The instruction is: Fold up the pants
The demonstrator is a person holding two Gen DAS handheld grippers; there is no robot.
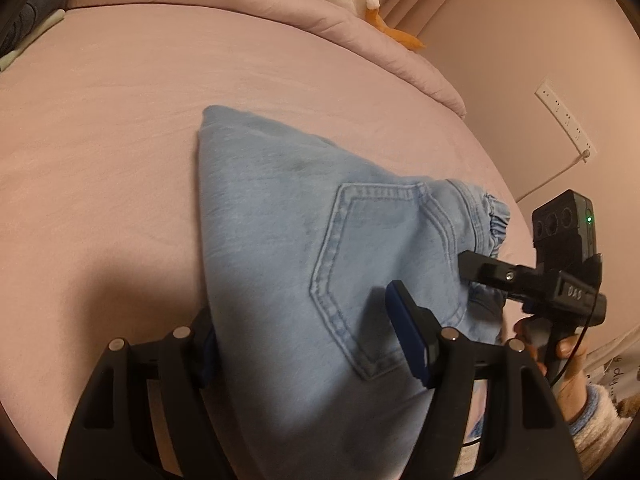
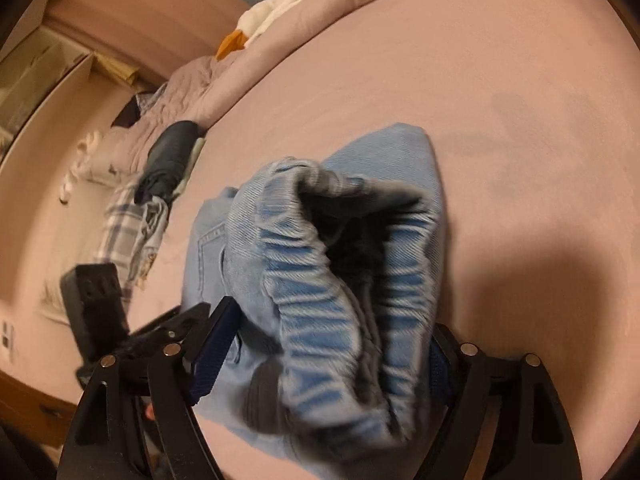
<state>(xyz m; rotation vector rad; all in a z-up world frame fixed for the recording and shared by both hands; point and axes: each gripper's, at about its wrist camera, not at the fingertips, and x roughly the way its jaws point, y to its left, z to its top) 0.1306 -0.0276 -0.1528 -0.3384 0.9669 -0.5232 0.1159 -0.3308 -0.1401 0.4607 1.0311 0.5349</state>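
Bed [image 1: 120,128], covered by a pink sheet, fills most of both views; a pink duvet [image 1: 248,4] is bunched along its far side.

Pants [image 1: 280,248], light blue denim, lie folded on the sheet near the bed's near edge, back pocket [image 1: 380,272] facing up. The elastic waistband [image 2: 320,272] is lifted and gaping toward the right wrist camera; its inside looks dark. No containers seen.

Left claw [image 1: 308,344]: spread, fingers on either side of the folded denim; grip on the cloth cannot be told.

Right claw [image 2: 324,356]: spread wide around the waistband; whether the pads press the fabric cannot be told, the frame being blurred. A hand [image 1: 560,356] holds its handle.

Dark clothing [image 2: 172,152] and plaid cloth [image 2: 124,220] lie at the bed's edge.
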